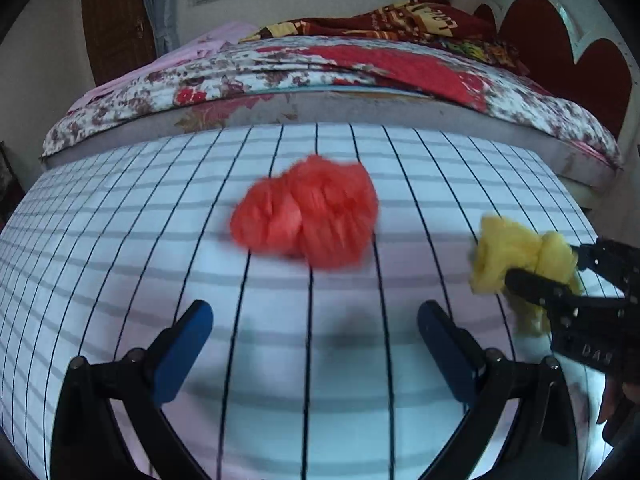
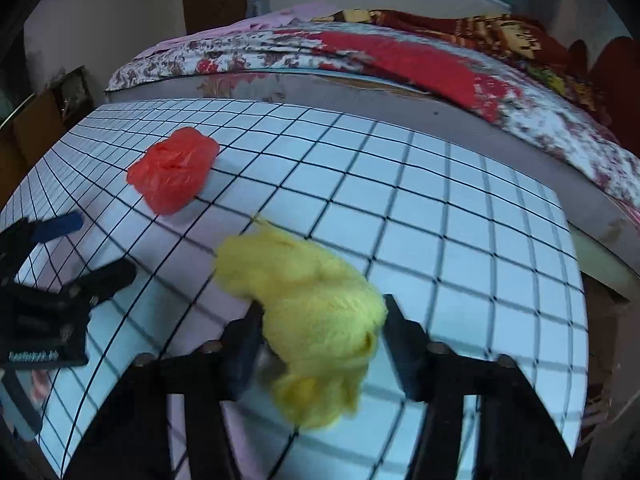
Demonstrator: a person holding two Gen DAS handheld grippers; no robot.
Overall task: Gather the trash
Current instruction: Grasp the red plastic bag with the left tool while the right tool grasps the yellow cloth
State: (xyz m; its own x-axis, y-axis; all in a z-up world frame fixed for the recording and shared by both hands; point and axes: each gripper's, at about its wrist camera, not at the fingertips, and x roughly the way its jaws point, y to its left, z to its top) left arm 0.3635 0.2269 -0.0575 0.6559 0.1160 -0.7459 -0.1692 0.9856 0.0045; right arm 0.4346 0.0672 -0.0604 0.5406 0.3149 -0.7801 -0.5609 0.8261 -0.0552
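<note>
A crumpled red plastic bag [image 1: 306, 214] lies on the white checked tablecloth [image 1: 120, 240], ahead of my left gripper [image 1: 314, 326], which is open and empty with blue pads. The bag also shows in the right wrist view [image 2: 174, 176], far left. My right gripper [image 2: 320, 316] is shut on a crumpled yellow plastic bag [image 2: 316, 320] and holds it just above the cloth. In the left wrist view the yellow bag [image 1: 516, 256] and right gripper [image 1: 540, 276] are at the right edge. The left gripper [image 2: 92, 248] shows at the left of the right wrist view.
A bed with a floral cover [image 1: 280, 76] and a red blanket [image 1: 400, 64] runs along the table's far edge. A red headboard [image 1: 560, 52] stands at the right. A brown door [image 1: 116, 20] is at the back left.
</note>
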